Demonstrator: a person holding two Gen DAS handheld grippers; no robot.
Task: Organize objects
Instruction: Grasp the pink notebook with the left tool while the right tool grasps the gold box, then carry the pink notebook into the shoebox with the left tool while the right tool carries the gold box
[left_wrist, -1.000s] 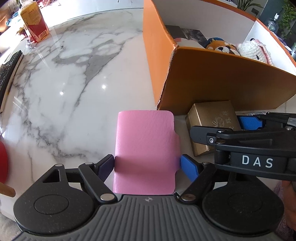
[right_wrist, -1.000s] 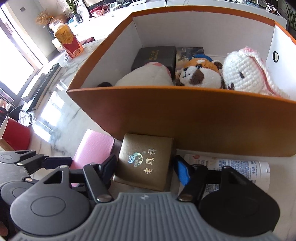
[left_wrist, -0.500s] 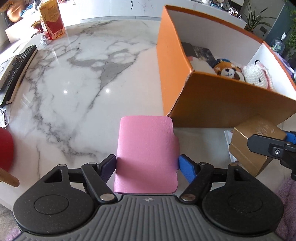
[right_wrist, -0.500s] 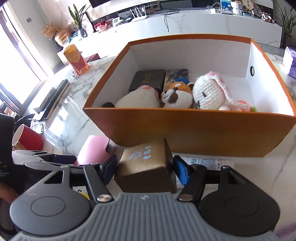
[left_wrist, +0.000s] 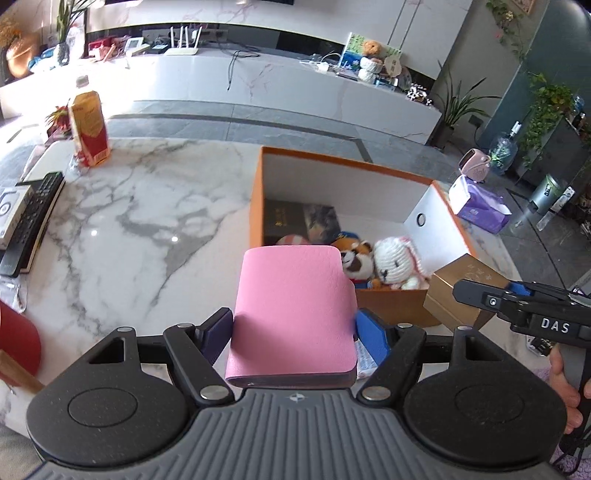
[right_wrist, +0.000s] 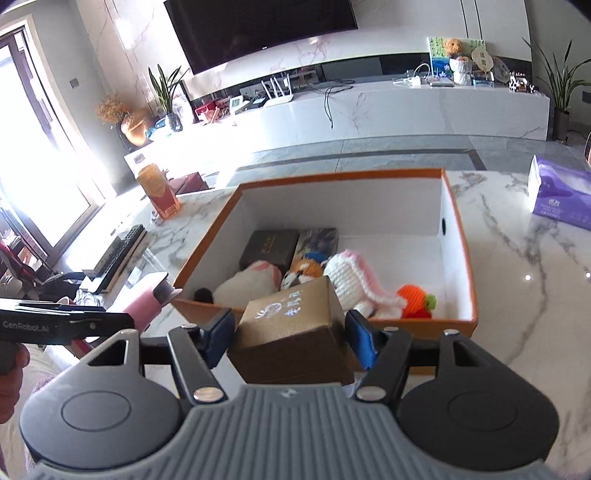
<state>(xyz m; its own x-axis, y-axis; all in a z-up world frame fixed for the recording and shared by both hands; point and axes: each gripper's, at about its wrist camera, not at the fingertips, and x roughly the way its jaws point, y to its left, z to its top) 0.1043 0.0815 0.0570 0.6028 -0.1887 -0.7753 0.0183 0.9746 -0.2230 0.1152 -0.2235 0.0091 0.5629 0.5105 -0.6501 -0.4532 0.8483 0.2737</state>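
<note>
My left gripper (left_wrist: 293, 334) is shut on a pink notebook (left_wrist: 291, 310) and holds it in the air before the near left corner of the orange box (left_wrist: 256, 206). My right gripper (right_wrist: 290, 338) is shut on a gold box (right_wrist: 295, 332) and holds it above the near wall of the orange box (right_wrist: 458, 243). The gold box (left_wrist: 461, 291) also shows at the right of the left wrist view. Inside the orange box lie a white knitted rabbit (right_wrist: 354, 280), a fox toy (right_wrist: 304, 271), a dark book (right_wrist: 269, 245) and an orange knitted carrot (right_wrist: 415, 301).
On the marble table (left_wrist: 129, 236) stand a red and yellow carton (left_wrist: 88, 129) at the far left, a black keyboard (left_wrist: 33, 218), a red cup (left_wrist: 16, 339) at the near left and a purple tissue pack (right_wrist: 561, 195) at the far right.
Both grippers have risen from the table with their loads. The pink notebook and the gold box are now up at the height of the orange box's rim.
</note>
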